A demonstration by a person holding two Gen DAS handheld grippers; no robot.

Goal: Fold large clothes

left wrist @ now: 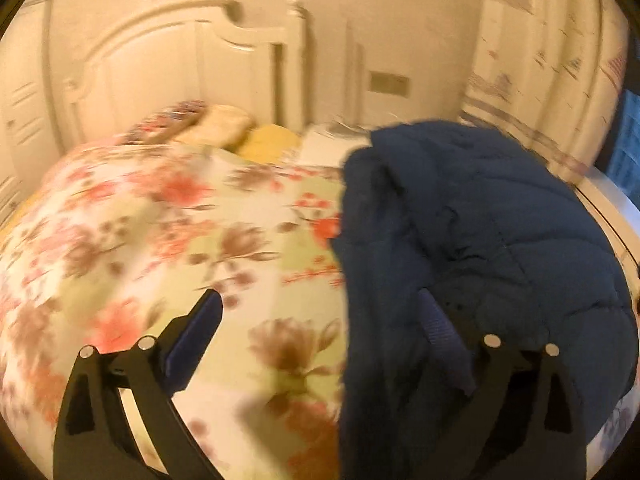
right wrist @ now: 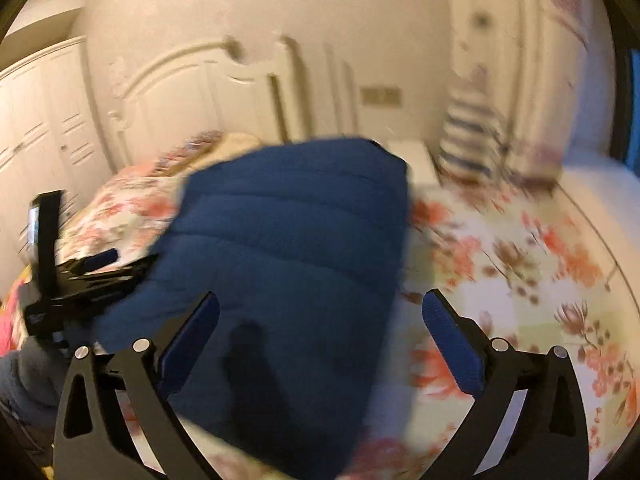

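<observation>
On the bed, atop the floral quilt (left wrist: 168, 216), I find the navy padded jacket (right wrist: 288, 240) lying in a partly folded heap, at my left claw's (left wrist: 324, 344) one o'clock and my right claw's (right wrist: 320, 344) eleven o'clock. Both claws stand wide apart and hold nothing; the left claw's right finger sits over the jacket's near edge, though motion blur prevents me confirming contact. My judgement: approach slowly, pinch a clean hem edge through the full padding thickness, and fold over evenly, since puffy fabric tends to spring back.

Floral quilt (left wrist: 160, 248), white headboard (left wrist: 168, 64), pillows (left wrist: 224, 124), patterned curtain (left wrist: 552, 68).
</observation>
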